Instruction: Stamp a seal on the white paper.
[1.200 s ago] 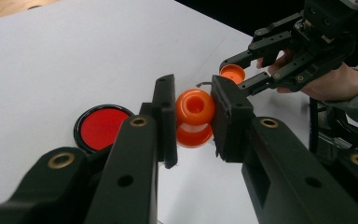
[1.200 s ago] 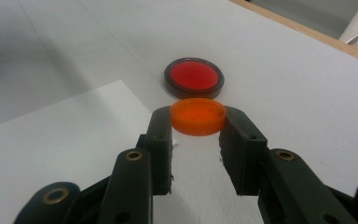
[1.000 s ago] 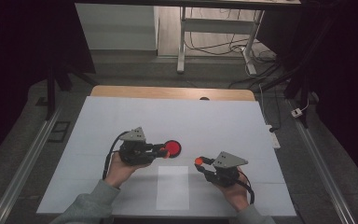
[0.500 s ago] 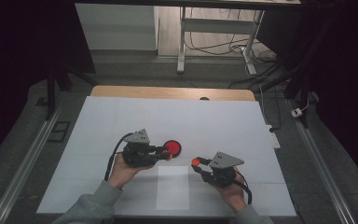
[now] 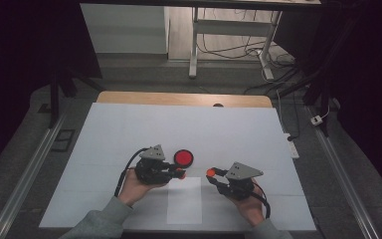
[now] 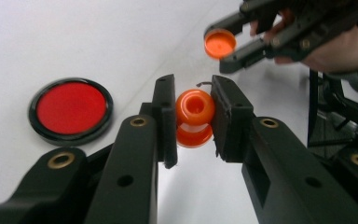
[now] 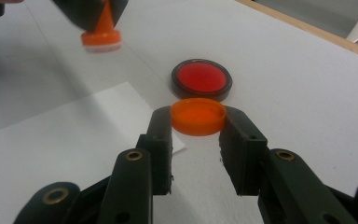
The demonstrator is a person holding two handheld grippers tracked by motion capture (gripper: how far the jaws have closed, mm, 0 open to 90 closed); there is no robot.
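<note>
The left gripper [image 6: 193, 119] is squeezing a small orange piece [image 6: 195, 116] between its two jaws, holding it just above the white table [image 5: 129, 129]. The piece is round on top with a wider foot below. A red disc with a black rim [image 6: 71, 110] is lying flat on the table, just to the left of this gripper's jaws.

The right gripper [image 7: 198, 133] is pinching an orange cap [image 7: 198, 115] at its very tips, with its open side facing up. The red disc is sitting just past the cap. A white paper sheet [image 5: 184, 199] is lying on the table between the two hands.
</note>
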